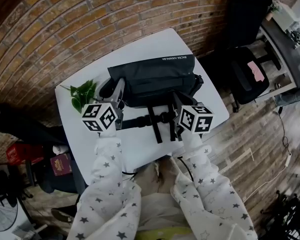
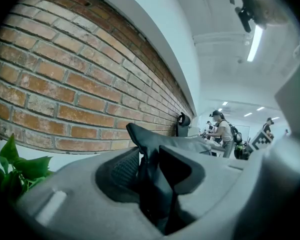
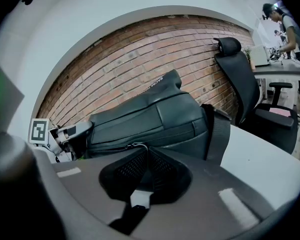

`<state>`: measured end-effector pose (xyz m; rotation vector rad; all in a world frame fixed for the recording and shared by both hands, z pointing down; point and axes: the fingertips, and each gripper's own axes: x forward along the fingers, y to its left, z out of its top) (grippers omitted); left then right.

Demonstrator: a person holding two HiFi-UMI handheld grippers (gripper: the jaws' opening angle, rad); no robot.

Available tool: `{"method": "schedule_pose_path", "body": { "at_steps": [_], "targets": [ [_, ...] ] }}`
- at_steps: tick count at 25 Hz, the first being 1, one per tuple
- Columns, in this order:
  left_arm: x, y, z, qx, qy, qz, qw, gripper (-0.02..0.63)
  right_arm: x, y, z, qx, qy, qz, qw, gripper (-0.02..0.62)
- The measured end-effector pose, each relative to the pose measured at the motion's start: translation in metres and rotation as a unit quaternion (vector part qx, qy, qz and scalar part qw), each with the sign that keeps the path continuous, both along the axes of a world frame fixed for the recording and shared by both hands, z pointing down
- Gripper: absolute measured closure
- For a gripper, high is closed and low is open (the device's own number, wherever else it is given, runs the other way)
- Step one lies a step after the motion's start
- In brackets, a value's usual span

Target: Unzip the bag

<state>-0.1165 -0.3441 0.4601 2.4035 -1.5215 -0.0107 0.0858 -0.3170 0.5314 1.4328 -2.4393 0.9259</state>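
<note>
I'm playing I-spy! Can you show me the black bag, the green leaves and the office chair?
black bag (image 1: 155, 76): head view, middle of its top flap.
green leaves (image 1: 84, 93): head view, on a big leaf.
office chair (image 3: 238, 91): right gripper view, on its backrest.

A black bag (image 1: 157, 79) lies on the white table (image 1: 140, 149).

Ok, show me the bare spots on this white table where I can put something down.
Bare: the far strip between the bag and the table edge by the brick wall; the near-left corner below the plant; the near edge beside the hanging straps; the right side past the bag. Crowded: the middle, with bag and straps.
</note>
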Motion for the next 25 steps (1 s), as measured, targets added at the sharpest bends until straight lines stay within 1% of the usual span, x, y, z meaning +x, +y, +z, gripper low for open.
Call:
{"method": "schedule_pose_path", "body": {
  "at_steps": [6,10,13,19,25],
  "targets": [
    [0.001,0.0,0.0,0.001,-0.007,-0.008,0.9999,0.482,0.002,0.0,0.0,0.0,-0.004,-0.003,1.0,0.577],
    [-0.006,0.006,0.0,0.003,-0.008,-0.013,0.9999,0.482,0.006,0.005,0.0,-0.002,-0.008,0.012,1.0,0.577],
    [-0.006,0.004,0.001,0.004,-0.007,-0.019,0.9998,0.48,0.017,0.002,0.001,-0.003,-0.009,0.021,1.0,0.577],
    [0.001,-0.001,0.0,0.003,-0.01,-0.027,0.9996,0.479,0.051,-0.005,0.001,-0.005,-0.011,0.05,0.999,0.577],
    [0.002,0.001,-0.001,0.005,-0.018,-0.037,0.9992,0.479,0.068,-0.007,-0.001,-0.003,-0.007,0.061,0.998,0.577]
  ]
}}
